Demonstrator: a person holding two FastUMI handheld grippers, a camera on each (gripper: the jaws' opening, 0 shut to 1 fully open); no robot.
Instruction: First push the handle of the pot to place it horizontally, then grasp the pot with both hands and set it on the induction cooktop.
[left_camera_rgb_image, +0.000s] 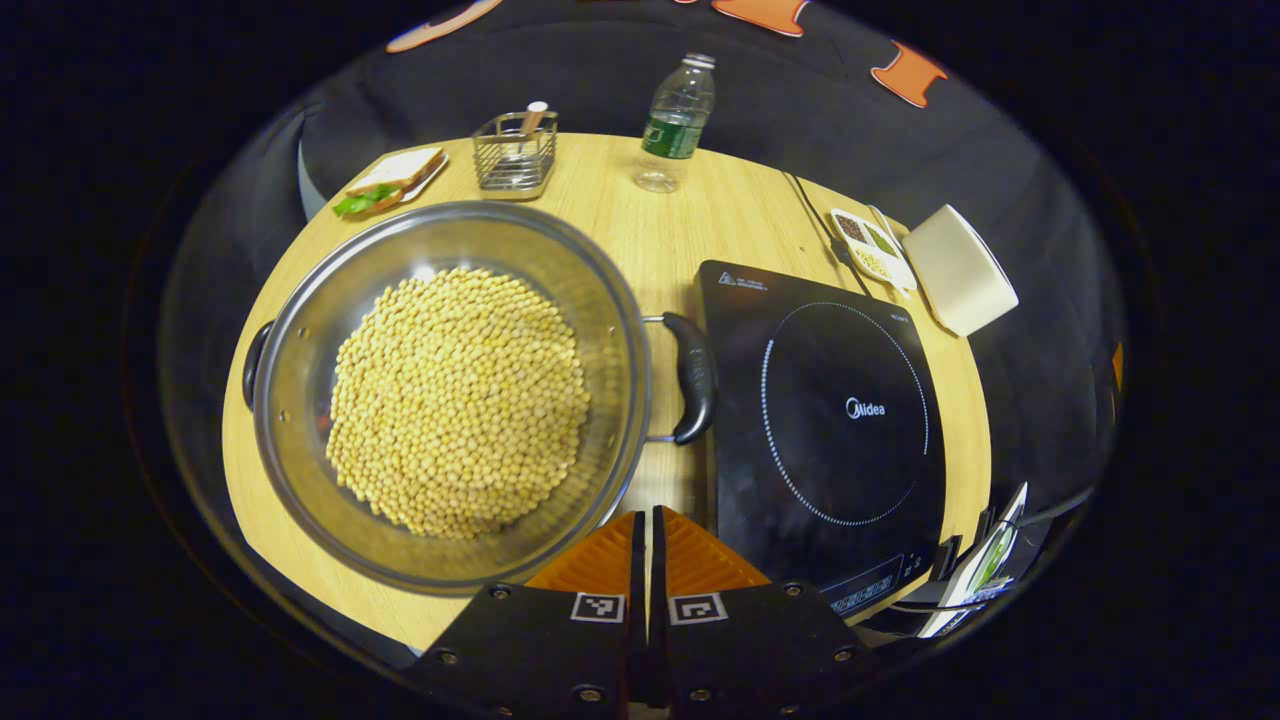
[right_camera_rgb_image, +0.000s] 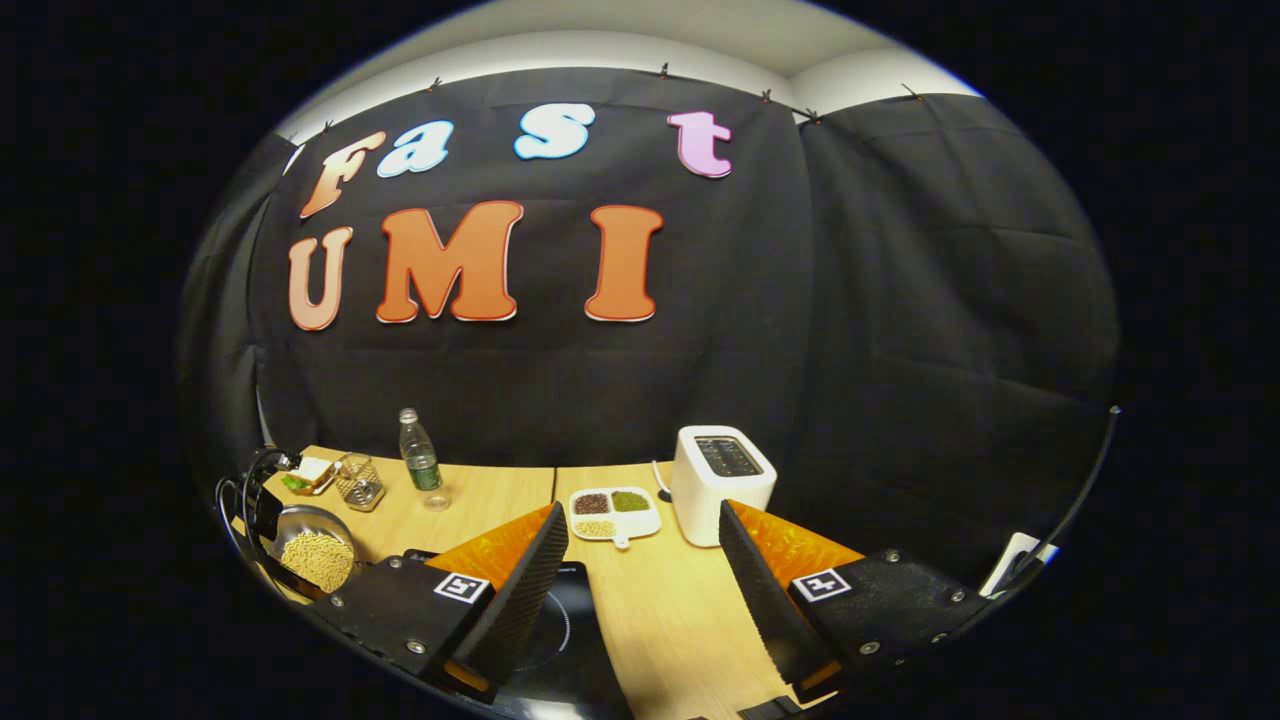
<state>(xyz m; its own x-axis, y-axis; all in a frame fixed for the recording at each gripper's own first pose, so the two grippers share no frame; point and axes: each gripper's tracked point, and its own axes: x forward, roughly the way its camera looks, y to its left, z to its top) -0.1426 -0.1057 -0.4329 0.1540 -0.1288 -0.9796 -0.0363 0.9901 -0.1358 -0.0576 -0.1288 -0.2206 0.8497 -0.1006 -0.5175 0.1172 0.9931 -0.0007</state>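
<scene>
In the left gripper view a steel pot (left_camera_rgb_image: 300, 330) full of yellow beans (left_camera_rgb_image: 460, 400) sits on the wooden table (left_camera_rgb_image: 640, 230). One of its black handles (left_camera_rgb_image: 693, 378) points right and reaches the edge of the black induction cooktop (left_camera_rgb_image: 830, 420); the other (left_camera_rgb_image: 255, 365) points left. My left gripper (left_camera_rgb_image: 648, 545) is shut and holds nothing, hovering by the pot's near rim, between pot and cooktop. My right gripper (right_camera_rgb_image: 645, 565) is open and holds nothing, over the table, with the cooktop (right_camera_rgb_image: 575, 625) partly behind its left finger. The pot (right_camera_rgb_image: 315, 555) lies far left in that view.
At the back of the table stand a water bottle (left_camera_rgb_image: 678, 120), a wire basket (left_camera_rgb_image: 515, 152) and a sandwich (left_camera_rgb_image: 393, 180). A divided dish of grains (left_camera_rgb_image: 872, 245) and a white toaster (left_camera_rgb_image: 960, 268) sit beyond the cooktop. Cables run along the table's right side.
</scene>
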